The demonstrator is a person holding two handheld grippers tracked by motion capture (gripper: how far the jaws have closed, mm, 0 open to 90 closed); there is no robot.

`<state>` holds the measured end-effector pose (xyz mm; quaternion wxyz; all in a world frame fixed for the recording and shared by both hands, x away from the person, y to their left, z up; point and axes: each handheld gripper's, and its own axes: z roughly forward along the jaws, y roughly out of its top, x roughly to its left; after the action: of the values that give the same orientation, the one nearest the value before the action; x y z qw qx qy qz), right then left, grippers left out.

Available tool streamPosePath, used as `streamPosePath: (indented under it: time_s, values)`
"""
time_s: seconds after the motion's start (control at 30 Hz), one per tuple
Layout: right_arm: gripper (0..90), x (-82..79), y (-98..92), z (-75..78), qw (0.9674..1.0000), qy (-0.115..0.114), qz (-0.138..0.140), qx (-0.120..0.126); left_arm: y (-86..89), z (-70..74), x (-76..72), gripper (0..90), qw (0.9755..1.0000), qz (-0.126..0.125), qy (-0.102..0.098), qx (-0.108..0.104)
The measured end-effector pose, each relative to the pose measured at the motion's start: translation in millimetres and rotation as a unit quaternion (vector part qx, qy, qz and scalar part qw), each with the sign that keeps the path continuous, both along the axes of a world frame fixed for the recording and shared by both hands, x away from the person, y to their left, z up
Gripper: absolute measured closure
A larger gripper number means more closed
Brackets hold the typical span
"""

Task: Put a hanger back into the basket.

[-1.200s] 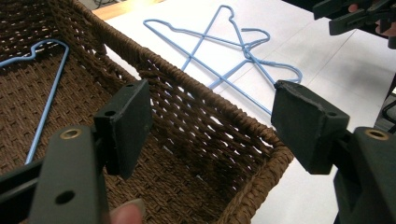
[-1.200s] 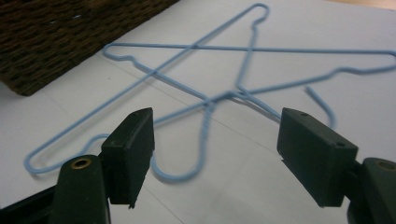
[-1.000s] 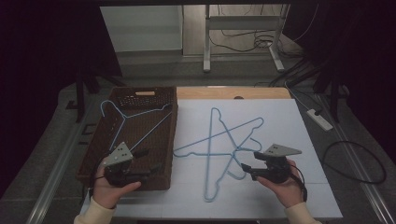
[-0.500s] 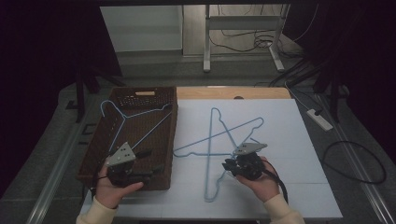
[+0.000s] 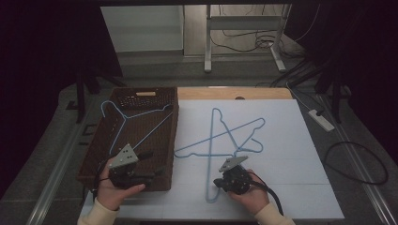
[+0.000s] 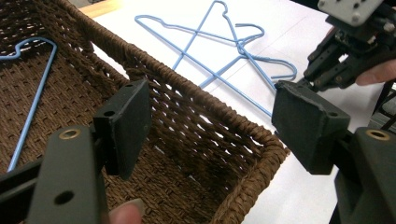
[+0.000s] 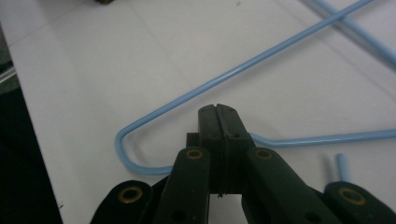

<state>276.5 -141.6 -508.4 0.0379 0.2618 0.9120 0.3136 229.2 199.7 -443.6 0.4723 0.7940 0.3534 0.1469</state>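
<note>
The light-blue wire hanger lies near-to-far on the white desk, its near end clamped in the right tool, whose jaws just closed.

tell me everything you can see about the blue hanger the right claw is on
The blue hanger is thin light-blue wire, maybe coated, bent into a long triangle with a hook. It lies flat on the white table, hook pointing away from the person, crossed over a second blue hanger. Its rounded near corner sits nearest the person. The right claw is shut on the wire beside that corner, jaws pressed together over it in the right gripper view. Nothing else touches it.
</note>
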Motion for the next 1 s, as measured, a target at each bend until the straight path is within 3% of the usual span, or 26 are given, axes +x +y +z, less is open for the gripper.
streamPosePath:
  time_s: [0.37,0.53,0.63,0.73,0.87,1.0]
  values:
    - [90.0,-14.3,-0.8,-4.5,0.9993,0.014,0.025,-0.024,0.4,1.0,-1.0,28.6,1.0000,0.006,-0.003,-0.001]
    - [90.0,-21.7,-14.7,-1.2,0.9994,0.017,0.019,-0.023,-2.0,0.5,-0.9,28.7,1.0000,0.000,-0.002,0.000]
    - [90.0,-25.3,-25.3,-1.9,0.9989,0.013,0.009,-0.044,-2.7,-0.6,-0.6,28.6,1.0000,0.000,0.000,0.002]
    - [90.0,-25.7,-33.8,0.3,0.9996,0.008,-0.005,-0.025,-2.1,0.3,-0.5,28.5,1.0000,0.001,-0.001,0.001]
    - [90.0,-24.4,-27.0,5.5,1.0000,0.005,-0.004,-0.001,-1.4,0.6,-0.5,28.6,1.0000,0.002,-0.002,0.001]
    - [90.0,-23.8,-10.0,2.2,0.9999,0.005,0.011,-0.007,-2.3,-0.6,-0.1,28.6,1.0000,0.001,0.000,0.002]
